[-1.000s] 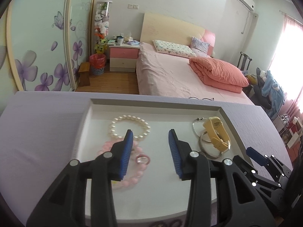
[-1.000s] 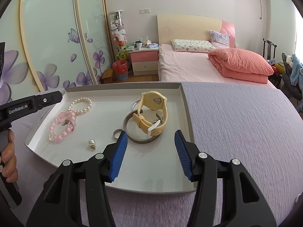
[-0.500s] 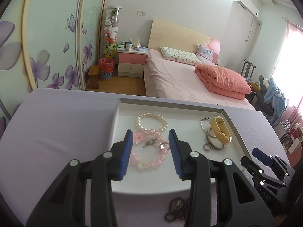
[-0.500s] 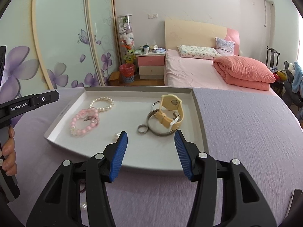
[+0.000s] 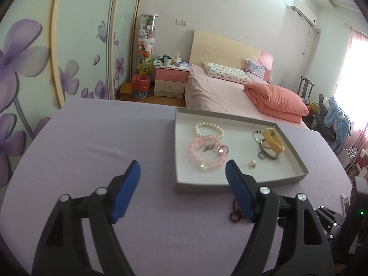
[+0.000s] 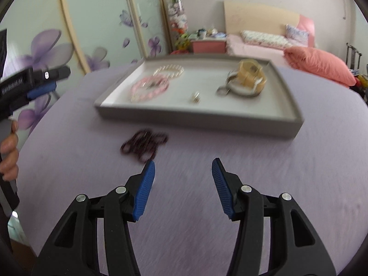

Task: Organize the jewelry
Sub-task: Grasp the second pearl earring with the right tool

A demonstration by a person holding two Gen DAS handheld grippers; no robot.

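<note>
Grippers both angle down over the lilac cloth-covered table [image 5: 96, 138].

Left gripper [image 5: 182, 172], black frame with blue ribbed pads: jaws are opening, already wide, nothing between them but bare cloth. The tray's near left corner sits just ahead, toward 1 o'clock. In the right wrist view a hand [image 6: 9, 158] grips its handle at 9 o'clock.

Right gripper [image 6: 183, 170], same build: jaws parted moderately, nothing held, cloth only between the pads.

Shallow grey rectangular cardboard tray [image 6: 207, 117] lies at 12 o'clock from the right gripper, long axis across the view, near rim facing the pads. Inside it, left to right: white pearl bracelet [image 5: 208, 128] and pink bead bracelet [image 5: 205, 154] touching; small pearl earring [image 5: 252, 163] alone; yellow strap watch [image 5: 273, 140] resting on silver metal bangles [image 5: 266, 151].

Dark maroon bead string [image 6: 145, 145] lies bunched on the cloth outside the tray, near its front rim, at 11 o'clock from the right gripper, just beyond the left pad tip. Long axis runs roughly 8 to 2 o'clock. In the left wrist view it is partly hidden behind the right-hand finger [image 5: 239, 193].

Open cloth spreads at 9 to 11 o'clock of the left gripper, out to the table's curved edge. Right wrist view is motion-blurred, so fine detail is unclear.
</note>
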